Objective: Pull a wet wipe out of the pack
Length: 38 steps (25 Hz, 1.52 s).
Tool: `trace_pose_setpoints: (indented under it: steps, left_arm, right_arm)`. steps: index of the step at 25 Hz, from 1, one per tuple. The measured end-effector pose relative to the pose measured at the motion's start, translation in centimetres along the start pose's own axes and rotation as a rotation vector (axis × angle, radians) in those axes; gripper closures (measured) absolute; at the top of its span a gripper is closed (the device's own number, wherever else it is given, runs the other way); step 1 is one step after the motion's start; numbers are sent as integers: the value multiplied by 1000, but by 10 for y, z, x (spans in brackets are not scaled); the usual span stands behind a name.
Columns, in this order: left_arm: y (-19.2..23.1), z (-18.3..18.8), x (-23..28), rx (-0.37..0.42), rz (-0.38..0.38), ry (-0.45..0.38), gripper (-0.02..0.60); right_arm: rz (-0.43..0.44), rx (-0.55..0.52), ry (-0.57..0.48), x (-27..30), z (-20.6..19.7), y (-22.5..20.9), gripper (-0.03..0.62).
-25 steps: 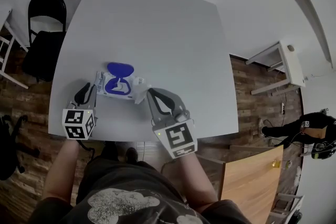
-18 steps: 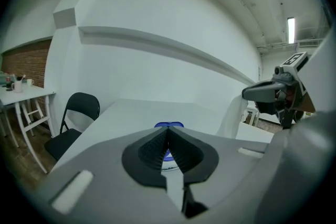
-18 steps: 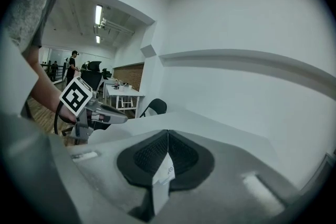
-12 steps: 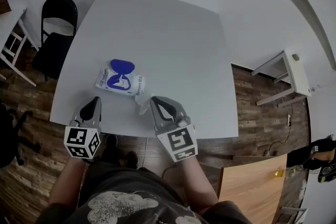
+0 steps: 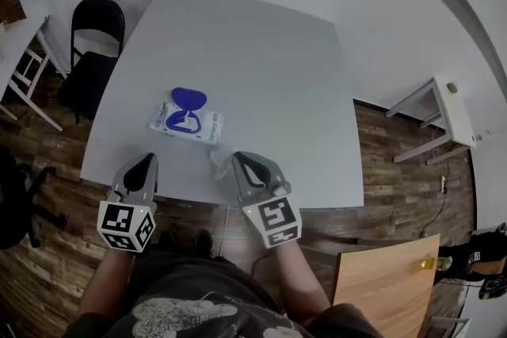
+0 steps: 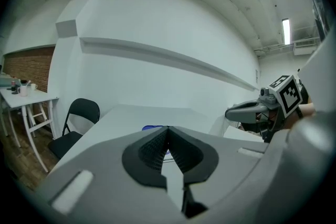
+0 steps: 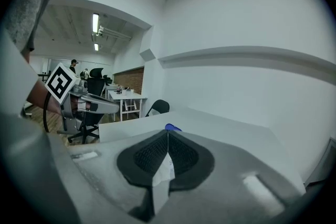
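- The left gripper (image 5: 146, 162) hovers over the near left edge of the bench (image 5: 261, 51); in the left gripper view its fingers (image 6: 149, 147) are pressed together with nothing between them
- The right gripper (image 5: 236, 160) sits over the near edge of the bench, to the right of the left one; its fingers (image 7: 185, 153) are closed on a white wet wipe (image 7: 163, 171), whose crumpled fold shows in the gap between the pads
- In the head view the wet wipe (image 5: 219, 163) bunches at the right gripper's fingertips, just off the near right corner of the pack and apart from it
- The pack (image 5: 187, 123) lies flat on the near left part of the bench, beyond and between the two grippers; its blue lid (image 5: 188, 97) is flipped open on the far side
- A black chair (image 5: 93, 59) stands on the wooden floor (image 5: 396, 162) beside the left edge of the bench
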<state>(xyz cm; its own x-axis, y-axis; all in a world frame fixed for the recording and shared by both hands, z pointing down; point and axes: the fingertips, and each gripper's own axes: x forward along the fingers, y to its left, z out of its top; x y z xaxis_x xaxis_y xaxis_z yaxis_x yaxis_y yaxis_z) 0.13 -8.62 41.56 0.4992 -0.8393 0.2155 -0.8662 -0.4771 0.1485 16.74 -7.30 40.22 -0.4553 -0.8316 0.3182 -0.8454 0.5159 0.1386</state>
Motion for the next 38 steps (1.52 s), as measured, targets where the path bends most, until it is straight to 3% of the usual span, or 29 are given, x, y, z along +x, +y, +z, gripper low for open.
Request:
trace_pose_setpoints:
  steps: [17,30,38]
  left_arm:
    - [26,9,-28,-10,-84,7,565]
    - [42,12,-59,1,-211,9,565]
    - [44,8,-70,14,-222,19,565]
  right_arm:
    - [-152,71,-23,-8,18,21,600]
    - [-271,80,-29,-24,38,62,599]
    - [-276,113,-35,-23,36,69,599]
